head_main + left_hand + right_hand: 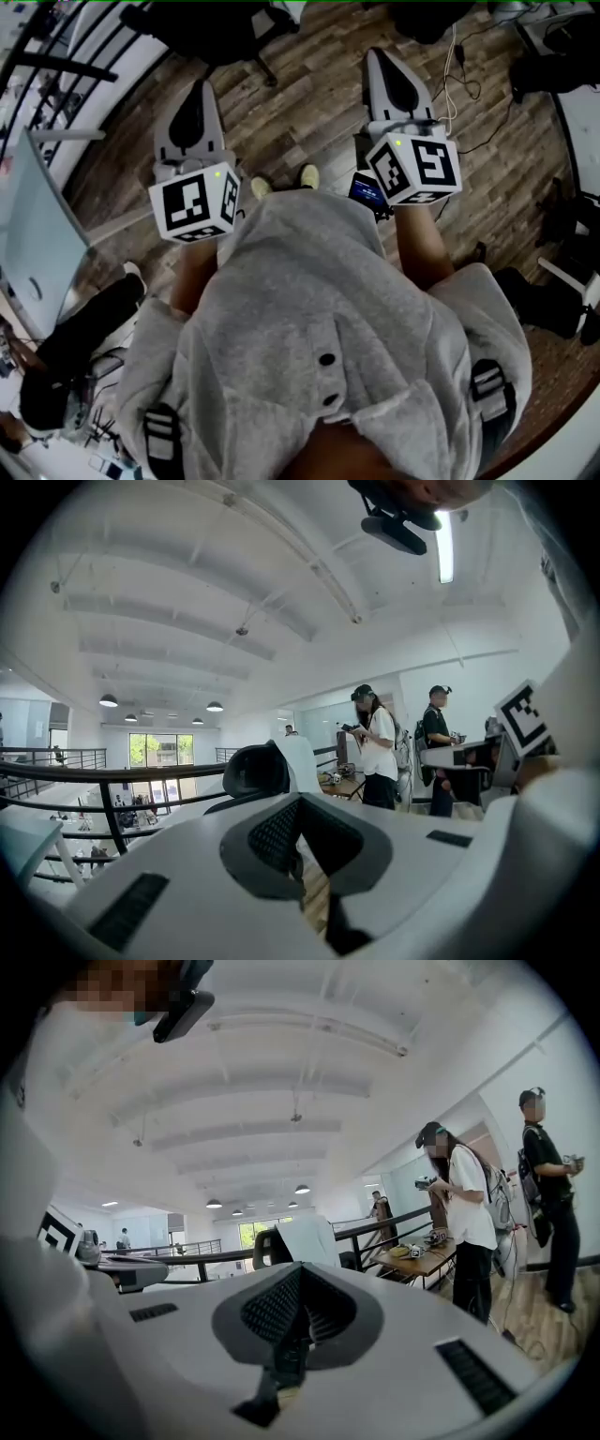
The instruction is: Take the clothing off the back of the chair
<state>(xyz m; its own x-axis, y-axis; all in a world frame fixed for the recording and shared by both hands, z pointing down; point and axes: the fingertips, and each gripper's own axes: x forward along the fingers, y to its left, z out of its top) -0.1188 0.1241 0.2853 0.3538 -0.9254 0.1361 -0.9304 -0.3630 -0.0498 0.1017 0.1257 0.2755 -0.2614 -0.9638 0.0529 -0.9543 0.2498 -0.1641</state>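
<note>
While the person is holding both tools out side by side above the wooden floor [309, 112], the left gripper [199, 89] and the right gripper [384, 58] are each showing their jaws pressed together, with nothing caught between them. The pale clothing [298, 761] is hanging over the back of a black chair [251, 771], which is standing ahead of both grippers and well apart from them, beside a dark railing [112, 772]. Two people [464, 1213] are standing near a tabletop [431, 1258] off to the right.
</note>
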